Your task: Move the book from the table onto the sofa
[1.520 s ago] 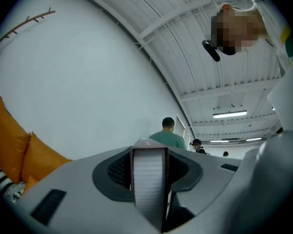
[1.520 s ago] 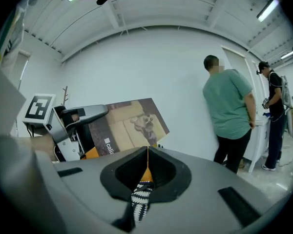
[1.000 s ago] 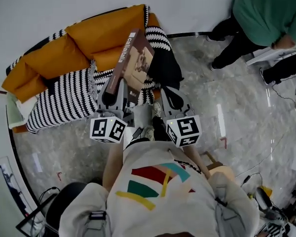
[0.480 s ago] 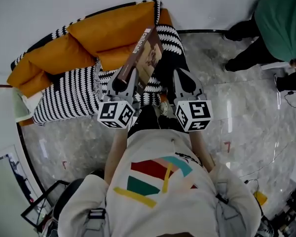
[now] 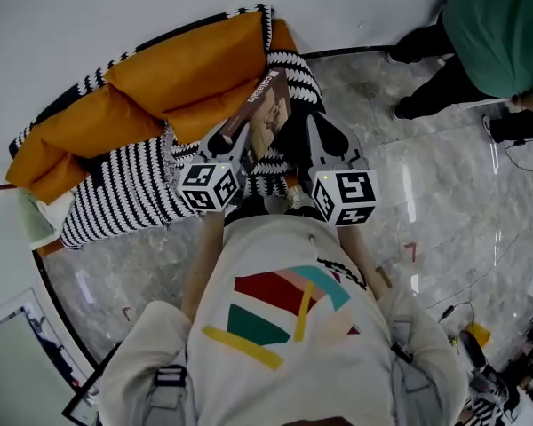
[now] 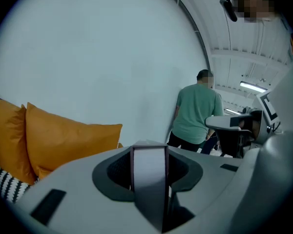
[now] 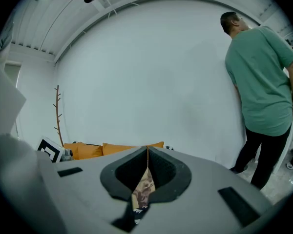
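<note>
Book (image 5: 271,112) clamped in left gripper (image 5: 231,138), long axis toward sofa (image 5: 186,60) back; right gripper (image 5: 322,131) closed.

The orange sofa (image 5: 204,115) stands against the wall on a grey marbled floor (image 5: 444,193). Two orange cushions (image 5: 186,60) lean along the sofa's back. A black-and-white striped blanket (image 5: 124,185) covers the seat and hangs over the sofa's front edge. To the right of the sofa, a person (image 5: 489,25) in green stands on the floor.
</note>
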Demonstrator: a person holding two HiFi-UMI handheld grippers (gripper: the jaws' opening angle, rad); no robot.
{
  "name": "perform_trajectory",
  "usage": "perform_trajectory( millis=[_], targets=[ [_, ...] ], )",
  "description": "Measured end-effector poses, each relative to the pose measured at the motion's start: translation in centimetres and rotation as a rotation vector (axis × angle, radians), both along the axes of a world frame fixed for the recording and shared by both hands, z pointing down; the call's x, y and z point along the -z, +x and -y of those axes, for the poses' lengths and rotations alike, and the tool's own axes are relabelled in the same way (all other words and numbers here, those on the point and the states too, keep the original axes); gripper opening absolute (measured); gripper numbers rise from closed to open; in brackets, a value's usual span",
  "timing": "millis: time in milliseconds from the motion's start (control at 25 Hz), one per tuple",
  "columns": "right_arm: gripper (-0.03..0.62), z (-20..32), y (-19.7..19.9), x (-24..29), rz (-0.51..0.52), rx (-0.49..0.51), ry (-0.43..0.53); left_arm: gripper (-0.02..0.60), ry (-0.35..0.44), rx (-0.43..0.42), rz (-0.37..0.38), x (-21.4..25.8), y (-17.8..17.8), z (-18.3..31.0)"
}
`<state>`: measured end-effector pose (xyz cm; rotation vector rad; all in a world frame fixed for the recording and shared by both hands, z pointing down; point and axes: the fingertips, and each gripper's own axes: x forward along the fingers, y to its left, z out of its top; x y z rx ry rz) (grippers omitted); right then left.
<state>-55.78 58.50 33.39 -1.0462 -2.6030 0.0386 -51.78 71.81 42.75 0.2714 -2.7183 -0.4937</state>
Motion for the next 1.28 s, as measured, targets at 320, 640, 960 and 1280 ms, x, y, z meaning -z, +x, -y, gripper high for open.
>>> perform_trajectory(
  millis=[320,640,960,1280],
  targets=[
    [0.015,-3.8,-1.4,-0.4,-0.005,-0.004,0.022,0.152,-0.065,-0.184,-0.131,-4.1,-0.8,-1.8],
    [0.015,-4.5,-1.7,-1.9,-0.046,-0.033,0.06,0.152,-0.048,-0.26,-0.264,-10.1,0.4,-2.6],
    [0.015,-3.7,-1.8,-2.9,-0.082,-0.087,0.088,0.186,-0.318,-0.05,-0.173,-9.3,-4.3,-9.5],
    [0.015,-4.7,-2.7,-2.8,-0.074,-0.091,0.081,0.186,-0.281,0.037,-0.063,-4.8,-5.3,-11.9]
  ],
)
